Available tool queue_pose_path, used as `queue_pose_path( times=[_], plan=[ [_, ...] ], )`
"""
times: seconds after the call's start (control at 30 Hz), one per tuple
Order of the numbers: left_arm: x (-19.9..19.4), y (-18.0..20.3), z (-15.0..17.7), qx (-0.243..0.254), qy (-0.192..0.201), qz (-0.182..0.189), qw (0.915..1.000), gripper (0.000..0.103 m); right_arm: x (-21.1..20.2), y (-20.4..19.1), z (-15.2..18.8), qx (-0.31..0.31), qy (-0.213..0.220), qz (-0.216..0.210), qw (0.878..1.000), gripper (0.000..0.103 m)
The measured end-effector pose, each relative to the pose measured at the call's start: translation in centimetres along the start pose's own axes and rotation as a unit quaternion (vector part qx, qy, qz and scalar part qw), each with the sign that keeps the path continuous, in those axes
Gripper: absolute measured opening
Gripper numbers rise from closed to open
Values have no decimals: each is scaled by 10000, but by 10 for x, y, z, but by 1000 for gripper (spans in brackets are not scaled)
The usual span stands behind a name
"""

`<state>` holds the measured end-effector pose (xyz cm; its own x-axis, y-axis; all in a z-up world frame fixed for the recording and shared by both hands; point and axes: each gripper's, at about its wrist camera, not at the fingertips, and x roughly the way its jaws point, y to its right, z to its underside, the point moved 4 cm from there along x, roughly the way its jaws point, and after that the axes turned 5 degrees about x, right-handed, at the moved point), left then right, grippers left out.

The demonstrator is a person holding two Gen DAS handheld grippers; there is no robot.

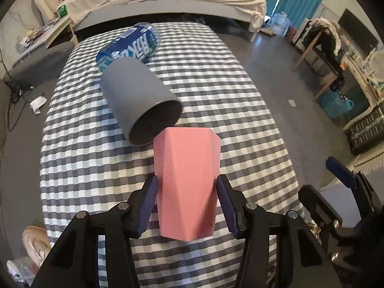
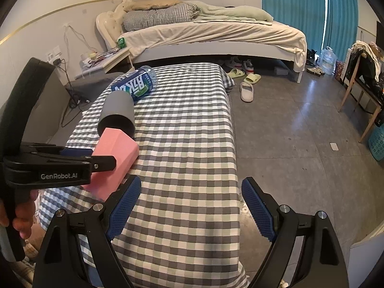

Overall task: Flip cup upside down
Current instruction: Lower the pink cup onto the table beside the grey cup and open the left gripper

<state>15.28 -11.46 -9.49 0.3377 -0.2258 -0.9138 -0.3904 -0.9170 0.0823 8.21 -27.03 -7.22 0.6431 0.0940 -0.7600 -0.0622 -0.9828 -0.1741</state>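
On the grey-and-white checked tabletop (image 1: 216,76), the left tool (image 1: 187,204) clamps the pink faceted cup (image 1: 187,182), seemingly mid-flip with its far end tilted toward 12 o'clock, while the right tool (image 2: 192,206) gapes wide and empty.

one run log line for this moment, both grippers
left gripper: shut on pink faceted cup, lifted, tilted | right gripper: open, empty | grey cylindrical cup: on side | checkered tablecloth

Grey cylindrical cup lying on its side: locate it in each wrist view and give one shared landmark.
Left wrist: grey cylindrical cup, upper centre-left, mouth toward the camera.
Right wrist: the cup, left of centre, above the pink faceted cup.
Shared landmark: blue-labelled plastic bottle lying just behind it.
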Motion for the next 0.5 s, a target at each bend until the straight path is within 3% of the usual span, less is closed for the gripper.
queue_pose_path(
  times=[0.07,0.17,0.27,0.33,0.37,0.5],
  plan=[
    [0,4,5,51,106,-33,9999,55,-1,5,-2,87,16,-1,10000,86],
    [4,9,18,153,42,-218,9996,70,-4,10,-2,183,27,-35,9998,86],
    [10,8,34,51,-44,-219,9997,71,-7,10,-2,177,48,-58,9998,86],
    [15,6,41,-51,-105,-166,9998,68,-8,10,-2,184,63,-75,9998,86],
    [15,4,42,-66,-89,-183,9998,53,-8,10,-2,191,66,-78,9998,86],
    [-3,6,37,41,188,-207,9996,52,-11,9,-2,184,100,-88,9997,86]
  ],
)
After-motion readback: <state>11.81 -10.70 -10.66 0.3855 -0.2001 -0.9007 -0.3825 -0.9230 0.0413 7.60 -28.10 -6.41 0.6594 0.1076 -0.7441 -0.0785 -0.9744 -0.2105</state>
